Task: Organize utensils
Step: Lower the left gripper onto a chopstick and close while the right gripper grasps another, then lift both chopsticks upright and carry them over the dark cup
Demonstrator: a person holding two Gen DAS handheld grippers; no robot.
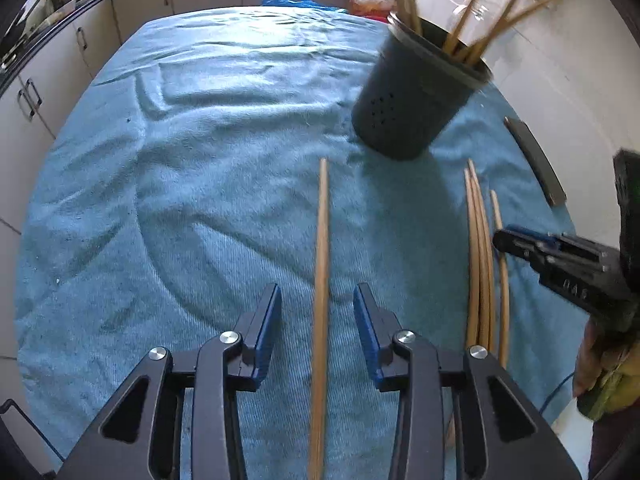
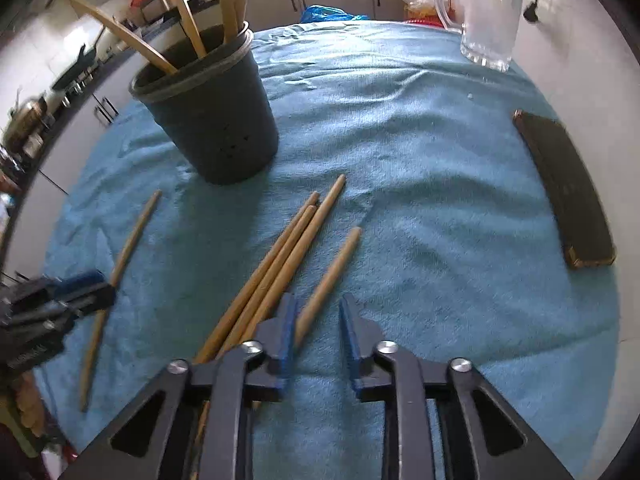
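Observation:
A lone wooden chopstick [image 1: 322,264] lies on the blue towel [image 1: 200,200], running straight between the fingers of my left gripper [image 1: 318,300]. The jaws are open, with gaps on both sides of the stick. In the right wrist view my right gripper [image 2: 318,308] is open low over the towel. The near tip of another chopstick [image 2: 332,272] lies between its jaws, close to the left pad. A bundle of three chopsticks [image 2: 276,264] lies just left of it. A dark cup [image 2: 212,120] holding several chopsticks stands behind.
A dark flat phone-like slab [image 2: 568,192] lies near the towel's right edge. A clear glass jug [image 2: 488,16] stands at the far right. White cabinets [image 1: 52,80] line the left, past the table. A person's hand [image 1: 600,360] holds the right gripper.

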